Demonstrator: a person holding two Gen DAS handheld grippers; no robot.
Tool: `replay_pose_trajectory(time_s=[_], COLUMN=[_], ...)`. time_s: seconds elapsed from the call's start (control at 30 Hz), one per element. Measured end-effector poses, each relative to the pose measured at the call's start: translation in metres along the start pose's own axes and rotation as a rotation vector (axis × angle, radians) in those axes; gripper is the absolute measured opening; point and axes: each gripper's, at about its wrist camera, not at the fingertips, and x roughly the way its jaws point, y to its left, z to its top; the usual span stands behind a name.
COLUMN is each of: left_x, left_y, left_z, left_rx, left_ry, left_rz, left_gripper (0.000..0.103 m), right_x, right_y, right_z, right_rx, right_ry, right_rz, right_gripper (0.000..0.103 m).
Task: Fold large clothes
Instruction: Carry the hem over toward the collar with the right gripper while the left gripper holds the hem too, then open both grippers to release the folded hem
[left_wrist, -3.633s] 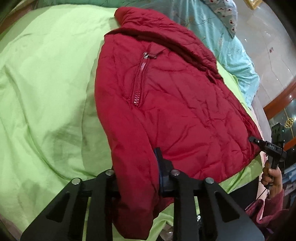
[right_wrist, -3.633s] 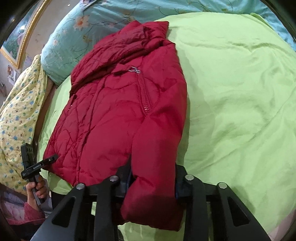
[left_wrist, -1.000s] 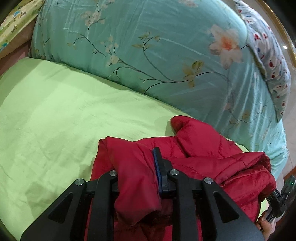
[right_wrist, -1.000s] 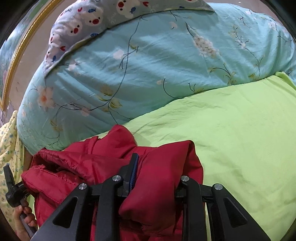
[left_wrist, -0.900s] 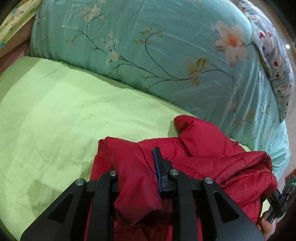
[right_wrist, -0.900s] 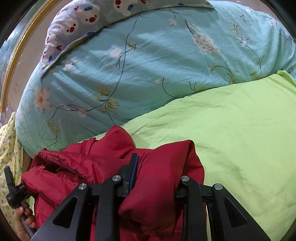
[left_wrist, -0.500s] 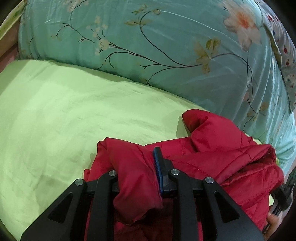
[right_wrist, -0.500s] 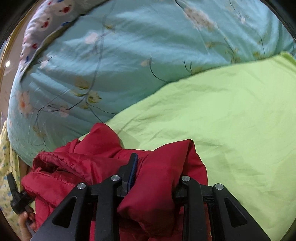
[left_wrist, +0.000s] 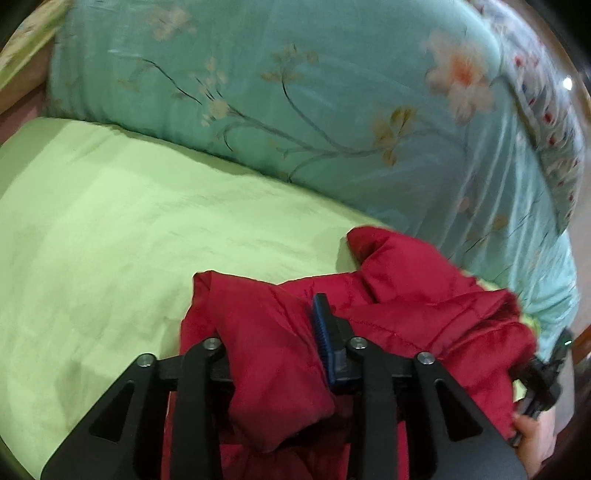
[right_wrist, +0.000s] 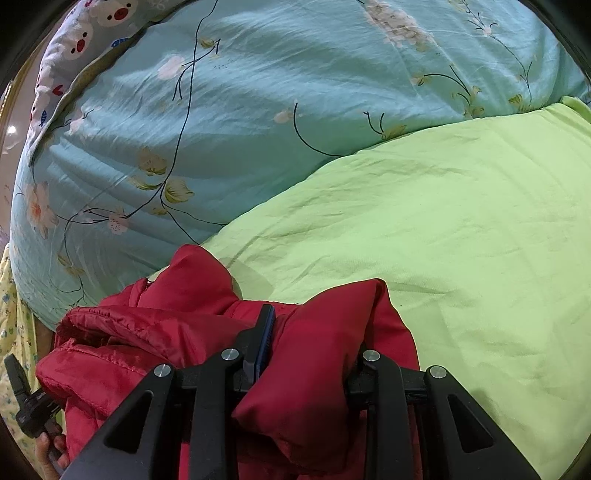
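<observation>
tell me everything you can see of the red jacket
The red jacket is a puffy quilted coat in shiny, crinkled fabric, bunched and folded over on the green sheet beside the floral teal duvet. A thick fold sits between the right gripper, clamped. Another sits in the left gripper, whose jaws are opening.

Bare green sheet (left_wrist: 110, 240) lies open; teal quilt (left_wrist: 332, 110) walls its far edge.

No legible text, labels or numbers in either view. Jacket (left_wrist: 406, 302) bare of branding. Quilt (right_wrist: 258, 110), at 12 o'clock, carries only flower prints, no lettering.
</observation>
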Motion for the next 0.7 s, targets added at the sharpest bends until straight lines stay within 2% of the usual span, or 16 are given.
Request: replay_pose_trajectory(time_s=[0.07, 0.2, 0.37, 0.47, 0.63, 0.7], left_x=[-0.022, -0.056, -0.075, -0.074, -0.053, -0.043], left_y=[0.001, -0.006, -0.025, -0.042, -0.066, -0.071], left_z=[-0.011, -0.034, -0.055, -0.064, -0.067, -0.068], left_rx=[-0.021, 0.013, 0.08, 0.148, 0.211, 0.237], left_ry=[-0.031, -0.062, -0.05, -0.023, 0.02, 0.027], left_rz=[-0.032, -0.074, -0.151, -0.175, -0.158, -0.123], left_gripper=[0.033, 0.033, 0.033, 0.033, 0.033, 0.033], right_x=[0.001, 0.002, 0.002, 0.001, 0.002, 0.002], right_y=[0.002, 0.001, 0.004, 0.006, 0.006, 0.007], right_z=[0.0, 0.0, 0.0, 0.0, 0.0, 0.0], right_rx=[-0.007, -0.003, -0.013, -0.023, -0.027, -0.027], right_ry=[-0.003, -0.006, -0.008, -0.013, -0.014, -0.014], right_rz=[-0.002, 0.004, -0.005, -0.013, -0.01, -0.01], right_gripper=[0.026, 0.026, 0.027, 0.028, 0.029, 0.029])
